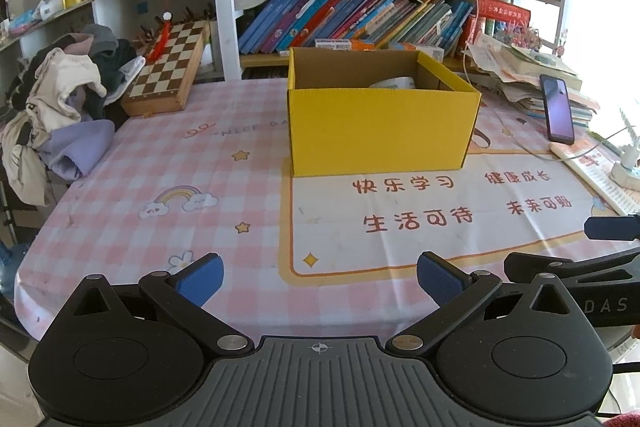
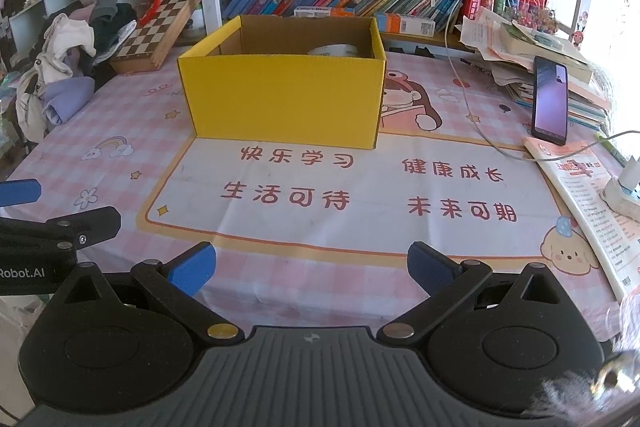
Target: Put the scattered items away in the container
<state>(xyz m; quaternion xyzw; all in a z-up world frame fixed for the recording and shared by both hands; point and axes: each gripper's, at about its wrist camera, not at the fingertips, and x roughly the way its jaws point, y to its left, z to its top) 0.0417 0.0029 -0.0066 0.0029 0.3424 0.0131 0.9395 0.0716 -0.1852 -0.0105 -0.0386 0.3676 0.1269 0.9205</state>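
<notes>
Spread wide and holding nothing, left gripper (image 1: 318, 281) and right gripper (image 2: 312, 269) low over checked tablecloth (image 1: 160, 163), facing yellow box (image 1: 380, 131) mid-table, white roll (image 1: 394, 82) inside; apparently between picks, next needing another loose item located

Left tongs (image 1: 319, 281) and right tongs (image 2: 311, 270) both spread wide, empty, side by side

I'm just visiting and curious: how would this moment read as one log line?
left hand-held gripper: open, empty | right hand-held gripper: open, empty | yellow box: tape roll inside
</notes>
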